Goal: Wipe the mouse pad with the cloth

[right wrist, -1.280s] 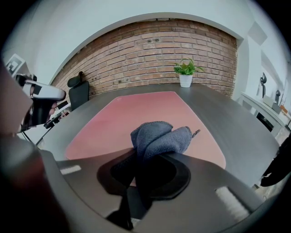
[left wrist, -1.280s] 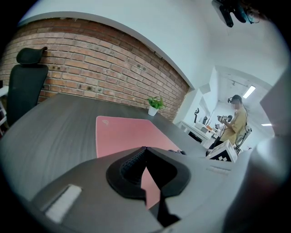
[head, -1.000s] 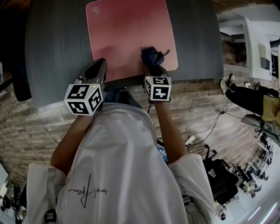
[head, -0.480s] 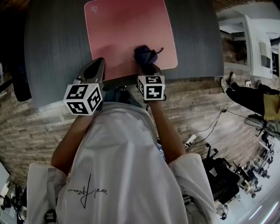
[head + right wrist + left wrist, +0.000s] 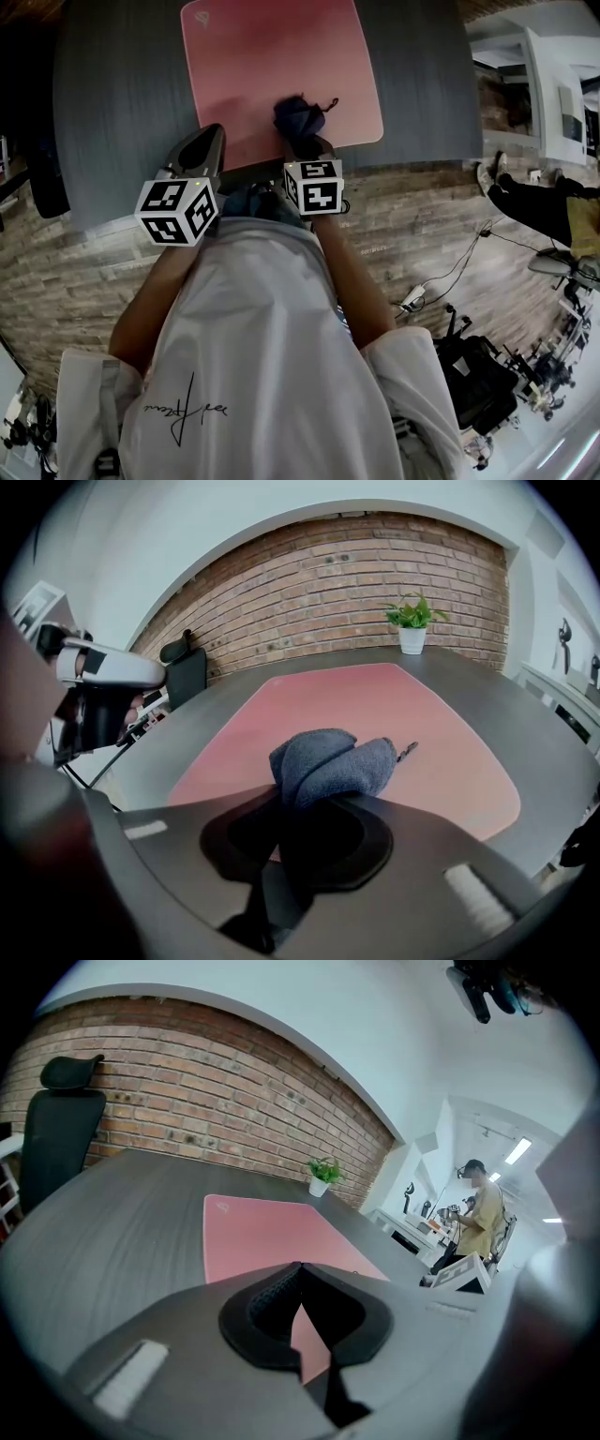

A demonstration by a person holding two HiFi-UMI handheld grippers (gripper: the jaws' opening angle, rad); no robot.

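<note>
Cloth (image 5: pixel 298 116), dark blue and bunched, is clamped in the right tool (image 5: pixel 304 141) and lies on the pink pad (image 5: pixel 272 56), close to its near edge and about midway along. Left tool (image 5: pixel 208 142) has its jaws together on nothing. It is over the grey bench (image 5: pixel 122 103) just beside the pad's near left corner, perhaps resting there.

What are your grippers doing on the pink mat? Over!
Right gripper shut on bunched dark blue cloth, on pink rectangular mouse pad near edge. Left gripper shut, empty, at pad's near left corner. Nothing in the way.
</note>
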